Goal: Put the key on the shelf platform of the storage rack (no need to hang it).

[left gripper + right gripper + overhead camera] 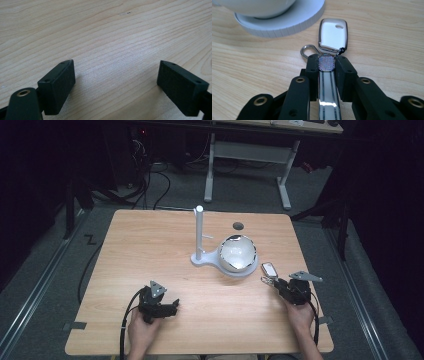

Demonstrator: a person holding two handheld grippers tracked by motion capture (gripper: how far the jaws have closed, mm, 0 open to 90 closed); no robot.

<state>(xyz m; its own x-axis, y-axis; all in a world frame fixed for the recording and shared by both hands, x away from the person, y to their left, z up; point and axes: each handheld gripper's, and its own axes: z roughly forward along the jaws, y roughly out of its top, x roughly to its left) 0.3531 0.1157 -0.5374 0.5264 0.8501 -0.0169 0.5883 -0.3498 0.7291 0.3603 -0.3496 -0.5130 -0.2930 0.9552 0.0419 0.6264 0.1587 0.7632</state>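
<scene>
A white key fob (270, 268) lies on the wooden table (150, 235), right of a white stand (200, 257) that carries a white bowl (237, 252). My right gripper (270, 281) is shut on the keychain's flat metal strap (326, 63). Just past the jaws in the right gripper view are the key fob (333, 35) and a metal ring (307, 49). My left gripper (173, 306) rests near the table's front left and points right. In the left gripper view, my left gripper (116, 82) stands open over bare wood.
The stand has an upright post (199, 230) with a side peg, and its round base (287, 22) lies close in front of the right gripper. A dark round hole (238, 225) sits in the table behind the bowl. Another desk's legs (285, 180) stand on the floor beyond.
</scene>
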